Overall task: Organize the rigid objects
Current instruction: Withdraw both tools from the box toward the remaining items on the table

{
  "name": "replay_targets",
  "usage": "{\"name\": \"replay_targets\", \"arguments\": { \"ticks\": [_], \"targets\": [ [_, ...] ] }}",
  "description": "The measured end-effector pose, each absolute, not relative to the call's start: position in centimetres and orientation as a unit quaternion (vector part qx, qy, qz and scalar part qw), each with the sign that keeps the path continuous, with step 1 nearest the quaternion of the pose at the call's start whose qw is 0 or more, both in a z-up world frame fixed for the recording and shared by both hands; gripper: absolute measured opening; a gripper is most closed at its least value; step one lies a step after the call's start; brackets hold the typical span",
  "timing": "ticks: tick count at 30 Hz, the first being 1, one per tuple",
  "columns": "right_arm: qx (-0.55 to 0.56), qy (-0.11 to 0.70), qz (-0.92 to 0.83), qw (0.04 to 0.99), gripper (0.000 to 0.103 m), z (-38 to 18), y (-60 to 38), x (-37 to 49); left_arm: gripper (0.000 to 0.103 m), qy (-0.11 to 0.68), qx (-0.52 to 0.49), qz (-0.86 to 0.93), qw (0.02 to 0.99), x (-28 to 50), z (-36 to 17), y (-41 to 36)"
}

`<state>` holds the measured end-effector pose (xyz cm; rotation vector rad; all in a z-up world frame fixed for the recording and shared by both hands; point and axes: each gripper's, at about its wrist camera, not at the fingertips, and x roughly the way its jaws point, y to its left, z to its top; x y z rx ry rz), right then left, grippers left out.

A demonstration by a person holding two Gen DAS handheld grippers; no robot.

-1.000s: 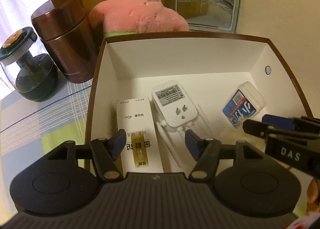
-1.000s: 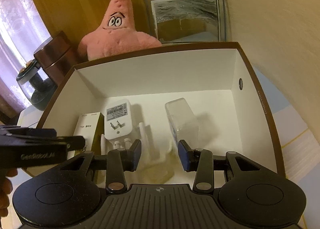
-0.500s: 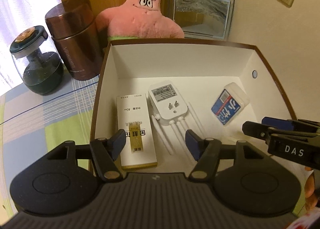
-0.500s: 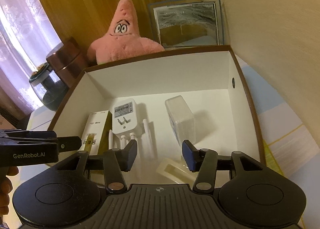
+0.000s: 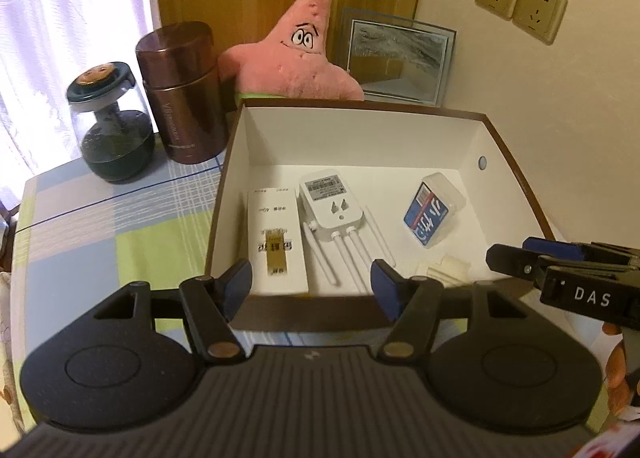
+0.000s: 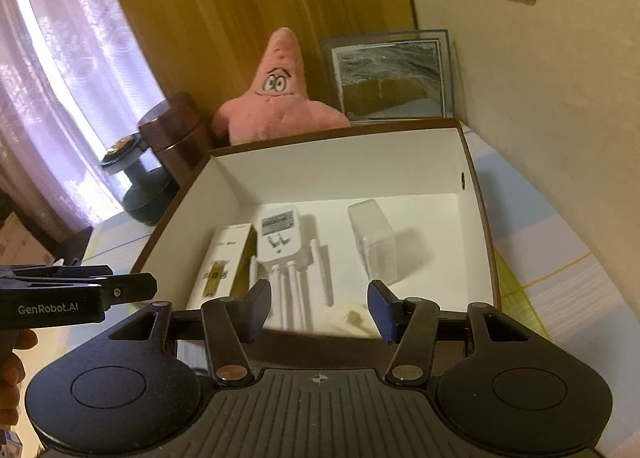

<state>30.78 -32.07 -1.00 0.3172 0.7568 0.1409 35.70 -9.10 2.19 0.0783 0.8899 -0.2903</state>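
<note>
Both grippers, left (image 5: 311, 283) and right (image 6: 319, 305), hang wide and empty over the box's (image 5: 304, 312) near rim, the right's jaws having just been opening; lift clear without clipping that rim.

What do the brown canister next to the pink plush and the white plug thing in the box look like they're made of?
Brown canister: probably metal, glossy coppery-brown finish with bright streak reflections. White plug device: looks like matte moulded plastic, smooth with rounded corners.
</note>
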Motion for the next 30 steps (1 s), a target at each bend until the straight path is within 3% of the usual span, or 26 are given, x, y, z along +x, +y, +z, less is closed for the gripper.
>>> {"name": "replay_targets", "arguments": {
  "ticks": [30],
  "targets": [
    [0.111,0.409,0.145,0.894,0.051,-2.5,-26.5,20.1,0.062,0.464,0.004,-0.087,0.882,22.2,0.1,-2.4]
  ]
}}
